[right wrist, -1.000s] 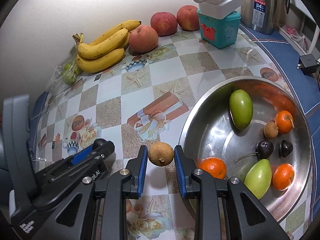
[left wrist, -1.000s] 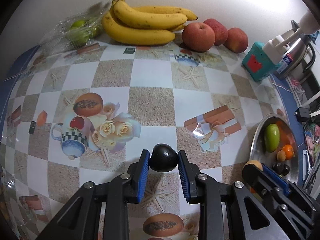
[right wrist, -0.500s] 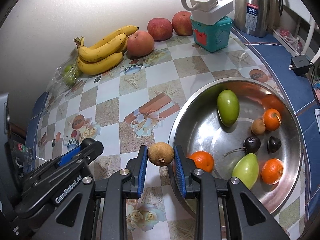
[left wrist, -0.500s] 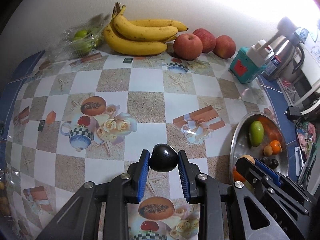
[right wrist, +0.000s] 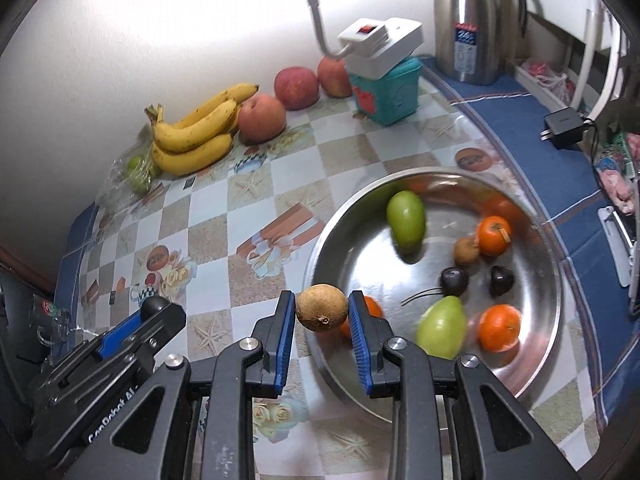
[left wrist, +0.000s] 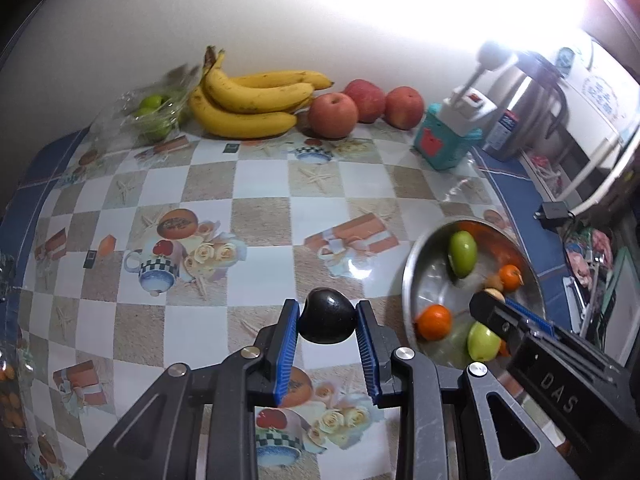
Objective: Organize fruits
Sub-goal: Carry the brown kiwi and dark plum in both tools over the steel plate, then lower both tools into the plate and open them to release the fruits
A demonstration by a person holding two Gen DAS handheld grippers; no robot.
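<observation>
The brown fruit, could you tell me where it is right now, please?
In the right wrist view, the brown fruit is clamped in the right gripper, held over the near-left rim of the steel bowl, in front of an orange.

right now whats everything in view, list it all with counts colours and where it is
bananas: one bunch, yellow, by the back wall
apples: three, red, right of the bananas
bag of green fruit: one, clear plastic, left of the bananas
steel bowl: one, silver, right side of the table
green fruits: two, in the bowl
oranges: three, in the bowl
cherries: two, dark, in the bowl
brown fruit in bowl: one, beside an orange
teal box: one, a white power strip on top
thermos: one, steel, back right
charger: one, black, on the blue border
left gripper: shut on a dark fruit
right gripper: shut on a brown longan
</observation>
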